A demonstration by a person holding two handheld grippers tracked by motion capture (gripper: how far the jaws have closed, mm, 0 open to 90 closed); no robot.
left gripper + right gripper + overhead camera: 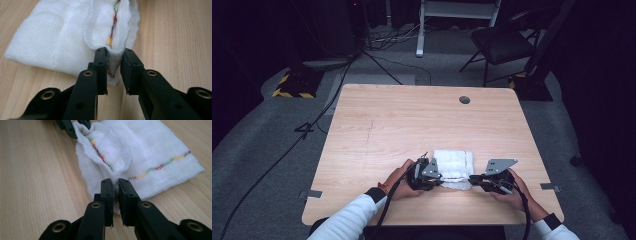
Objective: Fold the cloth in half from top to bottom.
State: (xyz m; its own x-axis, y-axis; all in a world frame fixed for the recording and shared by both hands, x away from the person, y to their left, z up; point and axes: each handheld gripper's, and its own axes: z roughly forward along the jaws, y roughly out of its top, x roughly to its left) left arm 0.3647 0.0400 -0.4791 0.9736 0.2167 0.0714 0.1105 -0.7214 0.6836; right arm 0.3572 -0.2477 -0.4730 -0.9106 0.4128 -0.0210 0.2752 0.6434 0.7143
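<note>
A folded white cloth (454,167) with a multicoloured zigzag stitch lies on the wooden table (412,115) near the front edge. My left gripper (439,181) is at the cloth's near left corner. In the left gripper view the raised fold of cloth (55,42) stands between the jaws of that gripper (114,53), which stand a little apart and do not pinch it. My right gripper (472,178) is at the near right corner. There its jaws (115,182) are shut on the cloth's edge (155,152), lifting a ridge toward the left gripper (72,127).
A round cable hole (464,100) sits at the table's far right. Beyond the table stand a black chair (502,42) and a white frame (452,15), with cables on the grey floor. The person's hands and white sleeves come in at the bottom.
</note>
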